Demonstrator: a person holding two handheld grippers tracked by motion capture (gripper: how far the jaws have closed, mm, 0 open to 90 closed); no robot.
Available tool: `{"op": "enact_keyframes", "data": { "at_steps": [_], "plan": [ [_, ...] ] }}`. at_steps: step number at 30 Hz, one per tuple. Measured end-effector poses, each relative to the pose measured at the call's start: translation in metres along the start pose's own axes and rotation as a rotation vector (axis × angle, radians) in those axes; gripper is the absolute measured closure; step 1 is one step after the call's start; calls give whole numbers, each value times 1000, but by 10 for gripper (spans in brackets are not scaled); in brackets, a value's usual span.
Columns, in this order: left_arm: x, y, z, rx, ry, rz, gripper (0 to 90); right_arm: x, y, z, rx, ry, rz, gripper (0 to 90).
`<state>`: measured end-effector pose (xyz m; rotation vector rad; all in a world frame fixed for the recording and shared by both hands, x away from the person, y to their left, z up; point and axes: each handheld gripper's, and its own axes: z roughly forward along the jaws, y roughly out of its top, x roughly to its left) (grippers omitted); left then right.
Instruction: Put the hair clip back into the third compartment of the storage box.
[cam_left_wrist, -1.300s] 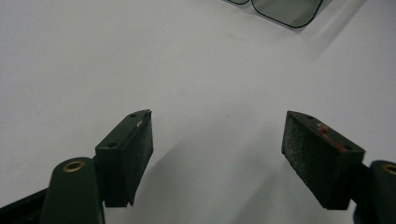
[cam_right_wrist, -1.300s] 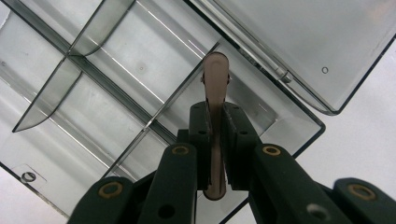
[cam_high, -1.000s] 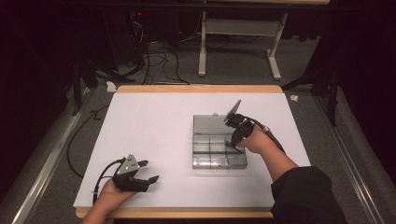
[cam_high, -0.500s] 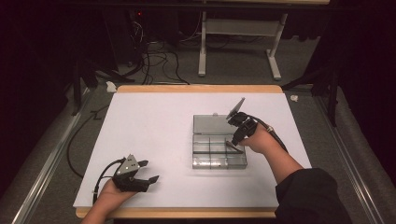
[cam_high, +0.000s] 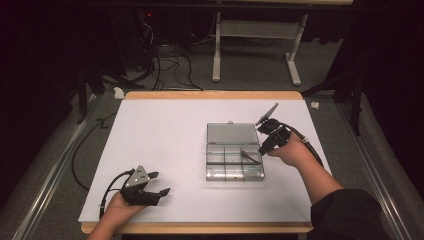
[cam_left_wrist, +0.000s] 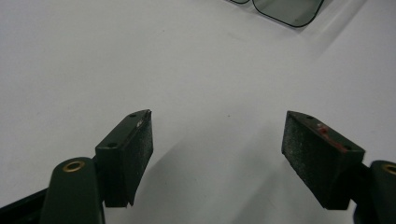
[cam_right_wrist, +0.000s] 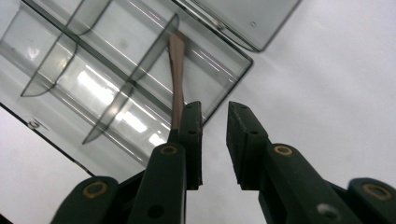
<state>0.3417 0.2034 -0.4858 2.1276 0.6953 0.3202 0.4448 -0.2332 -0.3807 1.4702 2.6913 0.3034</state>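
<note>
A clear plastic compartment box (cam_high: 235, 176) lies open in the middle right of the white table, its lid (cam_high: 232, 134) flat behind it. A thin brown stick (cam_high: 250, 157) rests slantwise in the right-hand compartments (cam_right_wrist: 93, 79), across a divider. My right gripper (cam_high: 264, 149) hovers at the box's right edge. Its jaws have just been opening, and the narrow gap between them (cam_right_wrist: 215, 112) holds nothing. The stick (cam_right_wrist: 176, 79) runs past the outside of one finger (cam_right_wrist: 192, 135). My left gripper (cam_high: 159, 183) rests at the front left, wide open (cam_left_wrist: 217, 135) over bare table.
The white sheet (cam_high: 165, 140) covers a wooden table top. A corner of the box lid (cam_left_wrist: 289, 9) lies far ahead of the left gripper. Cables and a desk frame (cam_high: 250, 45) stand on the dark floor beyond the far edge.
The right gripper has drawn back to the right and slightly up from over the box. Its jaws have parted and the brown stick now lies in the box. The left hand has not moved.
</note>
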Motion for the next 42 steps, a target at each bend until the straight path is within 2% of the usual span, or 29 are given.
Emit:
{"op": "enact_keyframes", "data": {
  "at_steps": [3, 4, 6, 8, 10, 15, 17, 18, 19, 21, 22, 23, 25, 26, 27, 29, 30, 31, 32, 35, 37, 38, 39, 42],
  "plan": [
    [0, 0, 0, 0, -1, -3, 252, -4, -6, -2, 0, -14, 0, 726],
    [0, 0, 0, -3, 1, -2, 252, -6, -11, -3, -13, -12, 22, 699],
    [0, 0, 0, -2, 1, -1, 252, -8, -14, -3, -21, -19, 28, 687],
    [0, 0, 0, -5, 2, -2, 252, -14, -25, 0, -34, -37, 49, 642],
    [0, 0, 0, -5, 3, -4, 252, -15, -27, 1, -42, -39, 53, 631],
    [0, 0, 0, -3, 0, -5, 252, -24, -48, 7, -83, -38, 97, 567],
    [0, 0, 0, -3, 3, -5, 251, -25, -59, 9, -147, -15, 112, 554],
    [0, 0, 0, -3, 5, -7, 251, -26, -68, 13, -179, -28, 119, 534],
    [0, 0, 0, -3, 5, -7, 251, -26, -68, 13, -179, -28, 119, 534],
    [0, 0, 0, -1, 5, -7, 251, -26, -79, 18, -219, -28, 132, 514],
    [0, 0, 0, -1, 7, -7, 251, -25, -92, 23, -281, -34, 152, 505],
    [0, 0, 0, -2, 10, -7, 251, -25, -92, 23, -281, -34, 152, 505],
    [0, 0, 0, -5, 16, -7, 251, -25, -102, 26, -338, -42, 162, 499],
    [0, 0, -1, -6, 17, -10, 251, -23, -114, 31, -413, -41, 191, 486],
    [0, 0, -1, -6, 17, -10, 251, -23, -114, 31, -413, -41, 191, 486],
    [1, 0, -1, -13, 15, -17, 251, -22, -127, 37, -486, -57, 205, 484],
    [2, 0, -1, -13, 14, -21, 251, -19, -140, 43, -566, -75, 215, 484],
    [2, 0, -1, -13, 14, -21, 251, -19, -140, 43, -566, -75, 215, 484],
    [2, -1, -2, -15, 15, -23, 251, -17, -146, 47, -602, -85, 224, 484],
    [1, -1, -2, -20, 17, -24, 251, -8, -167, 62, -746, -159, 231, 503],
    [1, -1, -2, -21, 19, -23, 251, -6, -169, 63, -760, -172, 221, 494],
    [1, -1, -2, -21, 21, -25, 252, -3, -169, 61, -795, -193, 199, 494],
    [2, -1, -2, -18, 22, -28, 252, -3, -169, 61, -795, -193, 199, 494],
    [2, -1, -1, -12, 31, -37, 251, -6, -165, 65, -742, -172, 209, 471]
  ]
}}
